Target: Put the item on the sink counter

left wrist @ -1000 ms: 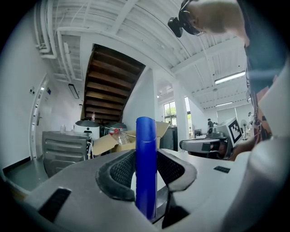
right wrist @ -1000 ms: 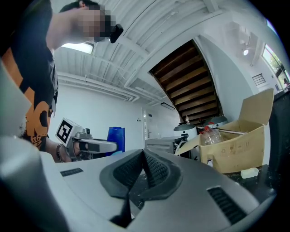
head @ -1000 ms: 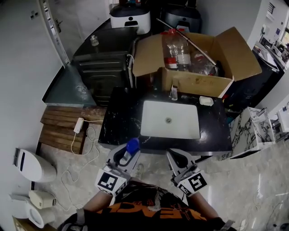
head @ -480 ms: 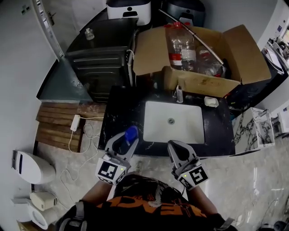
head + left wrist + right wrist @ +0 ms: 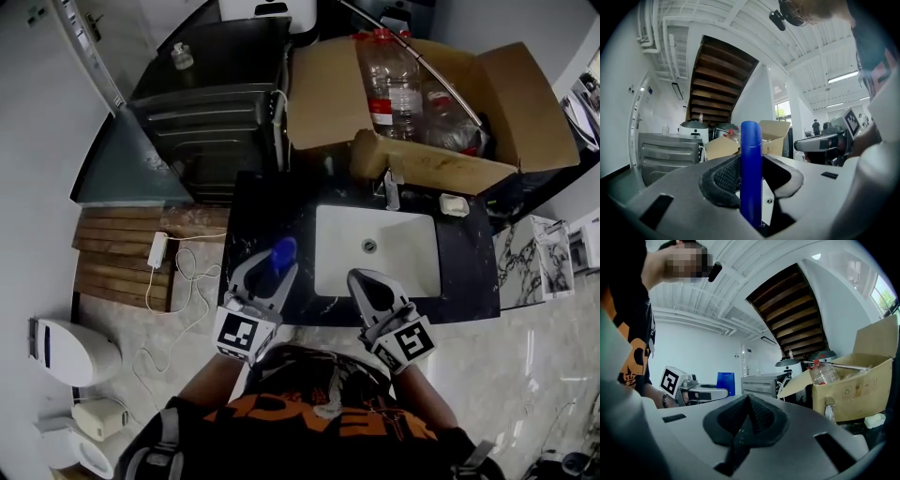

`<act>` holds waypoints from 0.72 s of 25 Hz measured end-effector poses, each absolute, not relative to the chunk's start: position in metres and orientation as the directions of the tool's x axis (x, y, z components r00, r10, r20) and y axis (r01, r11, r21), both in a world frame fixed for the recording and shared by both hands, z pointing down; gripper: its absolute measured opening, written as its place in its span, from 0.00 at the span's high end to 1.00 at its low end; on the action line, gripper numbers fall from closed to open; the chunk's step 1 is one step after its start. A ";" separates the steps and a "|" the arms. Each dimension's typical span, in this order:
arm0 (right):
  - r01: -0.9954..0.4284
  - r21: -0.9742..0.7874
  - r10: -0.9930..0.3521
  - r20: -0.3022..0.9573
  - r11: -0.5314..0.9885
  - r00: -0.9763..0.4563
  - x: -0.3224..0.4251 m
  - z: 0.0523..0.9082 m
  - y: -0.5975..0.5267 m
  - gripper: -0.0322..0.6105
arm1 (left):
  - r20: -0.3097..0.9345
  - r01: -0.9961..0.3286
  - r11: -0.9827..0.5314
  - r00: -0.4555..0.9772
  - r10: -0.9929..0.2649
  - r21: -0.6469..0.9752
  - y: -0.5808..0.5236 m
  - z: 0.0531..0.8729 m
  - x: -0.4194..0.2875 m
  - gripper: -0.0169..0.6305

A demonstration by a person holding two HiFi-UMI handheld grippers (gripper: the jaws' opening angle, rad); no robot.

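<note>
**Blue cylinder held in left fingers above the sink surface; right fingers closed and empty**

Left gripper (image 5: pixel 752 164): the fingers stand partly apart and clamp an upright blue cylinder (image 5: pixel 751 173), with a ribbed pad pressed to each side. The cylinder carries no label or print.

Right gripper (image 5: pixel 749 401): the fingers meet pad to pad with nothing between them.

In the head view the left gripper (image 5: pixel 272 272) holds the blue cylinder (image 5: pixel 283 250) over the front-left part of the black surface (image 5: pixel 248 220), just left of the white basin (image 5: pixel 412 272). Contact with the surface cannot be confirmed. The right gripper (image 5: pixel 368 286) sits at the front edge of the basin.

Markings: each gripper's cube shows a black-and-white square marker. The bottles (image 5: pixel 392 80) in the cardboard box (image 5: pixel 328 94) behind the tap (image 5: pixel 391 192) have red labels, print illegible.

View differences: only the left gripper view shows the pads against the cylinder; the head view shows just its top end. Only the right gripper view shows a recycling mark (image 5: pixel 855 391) on the box front.
</note>
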State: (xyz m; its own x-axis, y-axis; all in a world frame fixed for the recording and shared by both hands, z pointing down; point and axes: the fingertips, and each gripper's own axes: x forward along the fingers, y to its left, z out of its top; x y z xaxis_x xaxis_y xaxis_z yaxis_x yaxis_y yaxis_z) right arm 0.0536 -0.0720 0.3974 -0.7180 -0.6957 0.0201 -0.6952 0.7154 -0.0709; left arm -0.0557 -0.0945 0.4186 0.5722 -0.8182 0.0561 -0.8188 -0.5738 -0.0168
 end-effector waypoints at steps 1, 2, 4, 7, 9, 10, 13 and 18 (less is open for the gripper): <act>-0.696 -0.068 -0.696 0.025 0.715 -0.718 0.050 0.400 -0.077 0.93 | 0.056 -0.818 -0.574 0.573 -0.818 -0.019 -0.101 0.419 -0.059 0.73; -0.696 -0.068 -0.696 0.029 0.715 -0.717 0.046 0.401 -0.081 0.93 | 0.054 -0.819 -0.574 0.572 -0.818 -0.019 -0.107 0.420 -0.062 0.73; -0.698 -0.075 -0.697 0.031 0.713 -0.716 0.038 0.401 -0.089 0.93 | 0.055 -0.821 -0.571 0.570 -0.820 -0.015 -0.118 0.425 -0.067 0.73; -0.697 -0.064 -0.695 0.054 0.714 -0.717 0.033 0.410 -0.099 0.93 | 0.067 -0.820 -0.573 0.571 -0.818 -0.009 -0.136 0.437 -0.074 0.73; -0.697 -0.067 -0.693 0.072 0.714 -0.717 0.029 0.417 -0.105 0.93 | 0.076 -0.817 -0.577 0.575 -0.815 -0.006 -0.148 0.444 -0.077 0.73; -0.697 -0.071 -0.692 0.080 0.714 -0.717 0.027 0.420 -0.108 0.93 | 0.079 -0.814 -0.580 0.578 -0.812 -0.006 -0.154 0.446 -0.078 0.73; -0.703 -0.082 -0.695 0.103 0.707 -0.711 0.022 0.428 -0.118 0.93 | 0.083 -0.806 -0.591 0.589 -0.804 -0.001 -0.170 0.451 -0.077 0.73; -0.706 -0.096 -0.696 0.122 0.702 -0.708 0.016 0.438 -0.142 0.93 | 0.098 -0.796 -0.605 0.602 -0.792 0.005 -0.194 0.465 -0.077 0.73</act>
